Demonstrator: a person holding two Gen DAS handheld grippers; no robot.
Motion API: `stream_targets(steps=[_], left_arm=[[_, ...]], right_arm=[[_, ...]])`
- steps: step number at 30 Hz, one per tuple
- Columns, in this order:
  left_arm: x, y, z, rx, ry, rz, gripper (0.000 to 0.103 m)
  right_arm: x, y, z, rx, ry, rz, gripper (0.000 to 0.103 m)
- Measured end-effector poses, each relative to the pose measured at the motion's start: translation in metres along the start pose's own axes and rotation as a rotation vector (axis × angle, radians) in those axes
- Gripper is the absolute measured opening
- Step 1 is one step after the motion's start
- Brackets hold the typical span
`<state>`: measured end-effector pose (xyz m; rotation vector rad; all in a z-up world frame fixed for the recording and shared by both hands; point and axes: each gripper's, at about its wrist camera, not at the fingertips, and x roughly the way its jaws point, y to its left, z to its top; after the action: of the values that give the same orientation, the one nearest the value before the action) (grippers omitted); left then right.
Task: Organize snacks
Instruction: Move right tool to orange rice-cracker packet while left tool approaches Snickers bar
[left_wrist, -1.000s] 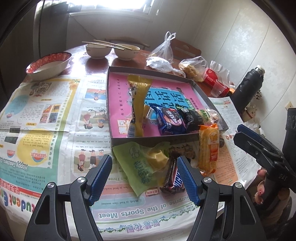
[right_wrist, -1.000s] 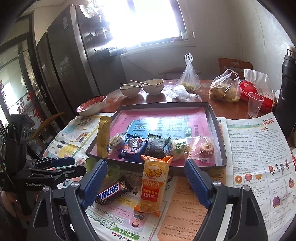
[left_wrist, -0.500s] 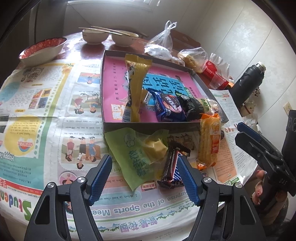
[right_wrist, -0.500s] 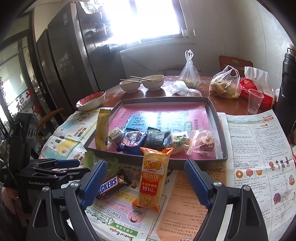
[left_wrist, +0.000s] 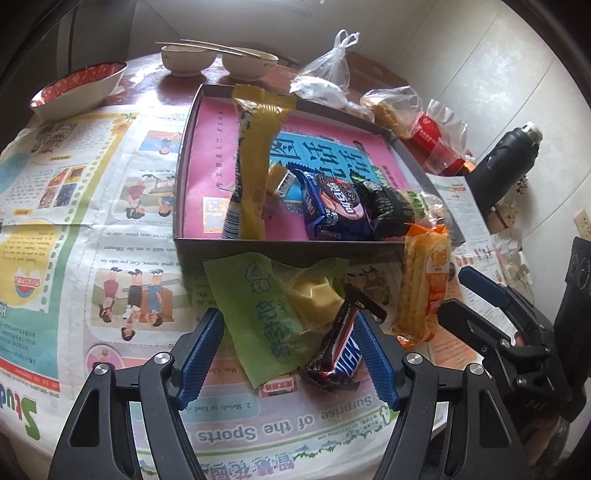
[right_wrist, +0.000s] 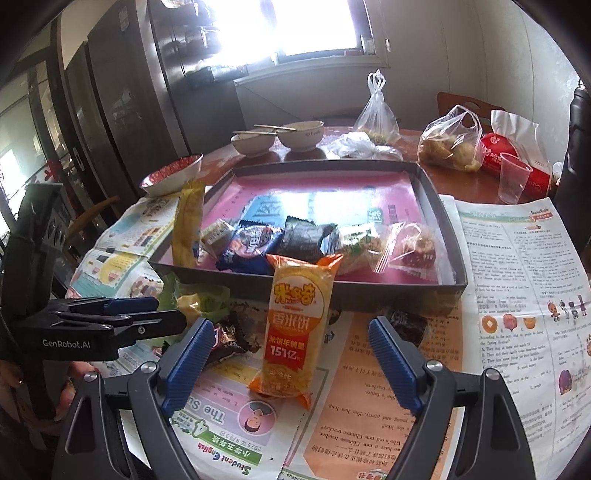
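Observation:
A dark tray (left_wrist: 295, 244) with a pink lining holds a long yellow packet (left_wrist: 255, 158), an Oreo pack (left_wrist: 332, 206) and other wrapped snacks. In front of it on the newspaper lie a green packet (left_wrist: 258, 314), a Snickers bar (left_wrist: 341, 356) and an orange rice-cracker packet (left_wrist: 424, 284). My left gripper (left_wrist: 290, 356) is open, low over the green packet and the Snickers bar, pads apart from both. My right gripper (right_wrist: 291, 365) is open with the orange rice-cracker packet (right_wrist: 291, 325) between its fingers, untouched. The left gripper (right_wrist: 140, 314) shows side-on at the left of the right wrist view.
Two pale bowls with chopsticks (right_wrist: 280, 136) and a red-rimmed bowl (left_wrist: 79, 88) stand behind the tray. Plastic bags (right_wrist: 450, 144), a red box (right_wrist: 513, 162), a clear cup (right_wrist: 513, 181) and a black flask (left_wrist: 506, 166) crowd the right. A small dark wrapper (right_wrist: 408, 325) lies by my right finger.
Both grippers have sunk toward the table, so the loose snacks now sit closer between the fingers. Jaw openings look the same.

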<state>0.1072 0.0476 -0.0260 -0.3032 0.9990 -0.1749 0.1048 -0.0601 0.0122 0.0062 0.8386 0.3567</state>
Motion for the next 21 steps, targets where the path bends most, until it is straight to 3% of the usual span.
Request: stream_targets(steps=[16,21], left_arm=[[0.021,-0.023,0.007,0.041,-0.007,0.116,0.075],[0.023,-0.024,0.008,0.032,-0.019,0.120,0.074]], right_arm=[[0.022,-0.002,-0.007,-0.005,0.048,-0.025,0.085],[0.023,-0.004,-0.007,-0.002,0.048,-0.024,0.079]])
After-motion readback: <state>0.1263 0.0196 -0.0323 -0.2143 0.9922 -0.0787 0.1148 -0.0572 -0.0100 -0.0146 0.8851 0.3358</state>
